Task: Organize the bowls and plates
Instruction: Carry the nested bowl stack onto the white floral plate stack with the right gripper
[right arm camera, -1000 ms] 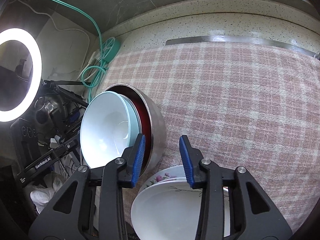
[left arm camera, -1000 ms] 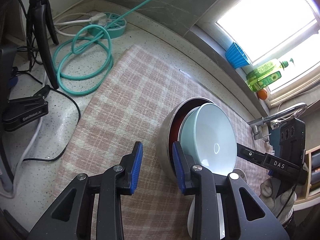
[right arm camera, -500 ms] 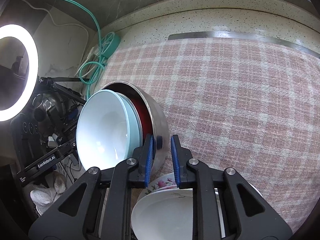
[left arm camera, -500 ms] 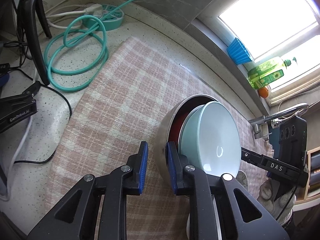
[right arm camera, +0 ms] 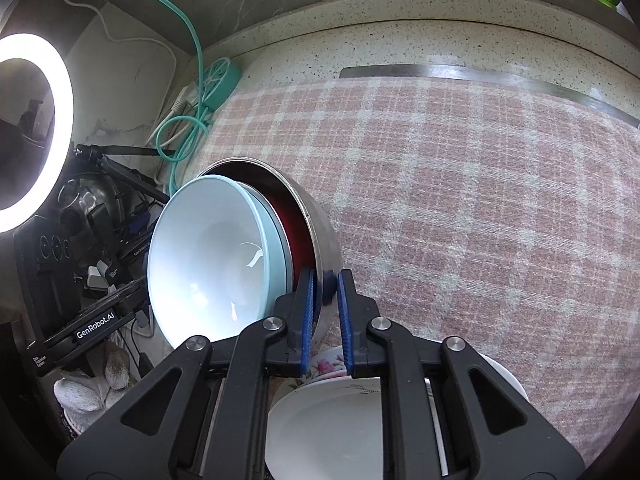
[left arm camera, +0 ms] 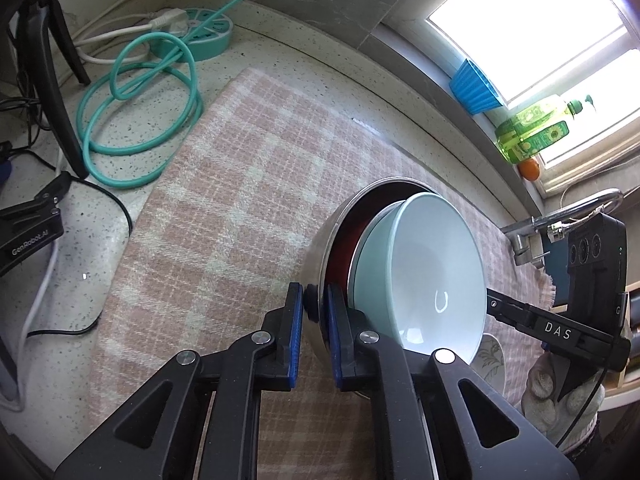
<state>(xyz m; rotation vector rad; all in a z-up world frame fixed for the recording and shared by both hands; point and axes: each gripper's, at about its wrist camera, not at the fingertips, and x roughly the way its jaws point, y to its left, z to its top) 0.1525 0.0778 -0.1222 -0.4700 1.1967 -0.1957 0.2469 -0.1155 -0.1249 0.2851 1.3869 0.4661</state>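
Note:
A steel bowl [left arm camera: 316, 240] stands tilted on its side over the checked cloth. A red bowl [left arm camera: 344, 240] and pale blue-green bowls [left arm camera: 432, 272] are nested in it. My left gripper [left arm camera: 314, 304] is closing, its blue pads pressing on the steel rim. From the opposite side my right gripper [right arm camera: 324, 284] is closing on the steel bowl [right arm camera: 320, 220] rim too. The right wrist view shows the pale bowls [right arm camera: 208, 252] facing left. Under them lie a white plate [right arm camera: 328, 420] and a floral plate [right arm camera: 324, 366].
A pink checked cloth [left arm camera: 240, 208] covers the counter. A coiled teal cable [left arm camera: 136, 132], a round power strip [left arm camera: 200, 36] and a tripod leg [left arm camera: 52, 80] sit at the left. A ring light [right arm camera: 36, 128] glows left. A faucet [left arm camera: 560, 216], a blue cup [left arm camera: 476, 88] and a green bottle [left arm camera: 532, 132] line the window side.
Both grippers' jaws have come together from wide apart onto the steel bowl's rim, one on each side. The bowl stack has barely shifted.

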